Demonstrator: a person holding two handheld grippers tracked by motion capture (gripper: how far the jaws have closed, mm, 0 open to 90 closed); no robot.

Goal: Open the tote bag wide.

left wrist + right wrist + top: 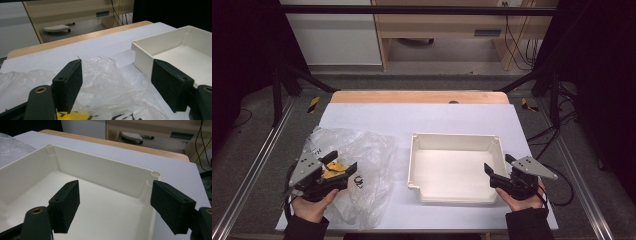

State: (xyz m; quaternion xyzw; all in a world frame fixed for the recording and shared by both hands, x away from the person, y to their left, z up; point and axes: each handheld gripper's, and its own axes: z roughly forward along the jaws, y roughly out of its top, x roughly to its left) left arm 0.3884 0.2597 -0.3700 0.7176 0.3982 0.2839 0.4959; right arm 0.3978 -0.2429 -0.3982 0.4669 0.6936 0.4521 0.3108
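Plastic bag (357, 165), crumpled and clear, is lying on the white table cover (452, 117) directly under the left gripper (343, 166), whose jaws are standing wide apart over a yellow item inside. Right gripper (498, 165), jaws also spread, is hovering at the cream tray (454, 141) beside the bag.

A lab or test room, set up for recording. Surface (422, 117) covered with a white sheet on a wooden top, boxed in by a black metal frame (412, 10) and aluminium rails (254, 165). Dark curtains (242, 45) at both sides. Grey carpet floor (422, 80) beyond, with yellow-black tape marks (313, 104). Loose cables (517, 45) hanging by a pale wooden desk (442, 25) at the back. White cabinet (337, 37) next to it.
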